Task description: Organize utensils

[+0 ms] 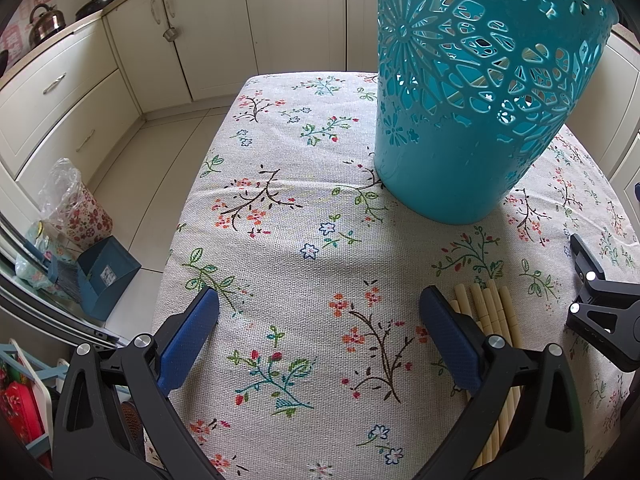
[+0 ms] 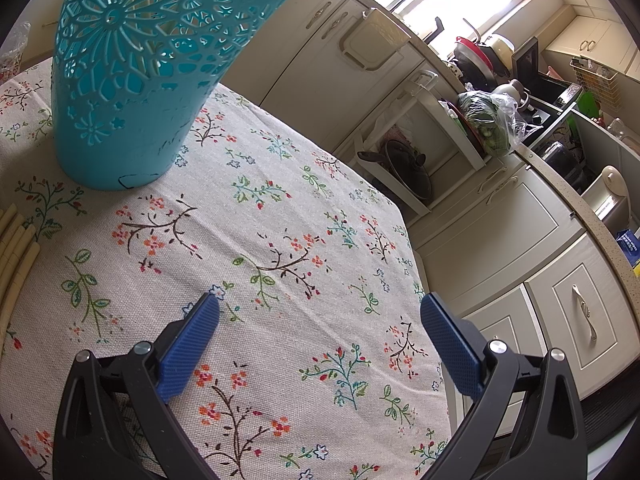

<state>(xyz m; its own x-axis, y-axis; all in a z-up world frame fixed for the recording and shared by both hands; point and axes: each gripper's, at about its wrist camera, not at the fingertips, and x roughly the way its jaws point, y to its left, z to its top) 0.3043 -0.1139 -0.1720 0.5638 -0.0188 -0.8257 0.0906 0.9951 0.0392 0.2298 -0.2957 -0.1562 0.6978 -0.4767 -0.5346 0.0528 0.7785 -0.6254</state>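
A tall teal openwork holder stands upright on the floral tablecloth, ahead and right of my left gripper. It also shows in the right wrist view, ahead and to the left. A bundle of pale chopsticks lies flat just right of my left gripper's right finger, partly hidden by it. The chopsticks reach the left edge of the right wrist view. My left gripper is open and empty. My right gripper is open and empty over the cloth; part of it shows in the left wrist view.
The table's left edge drops to the tiled floor with a blue dustpan and a bagged bin. Cream cabinets stand beyond. To the right, a shelf with a pan and a cluttered counter lie past the table edge.
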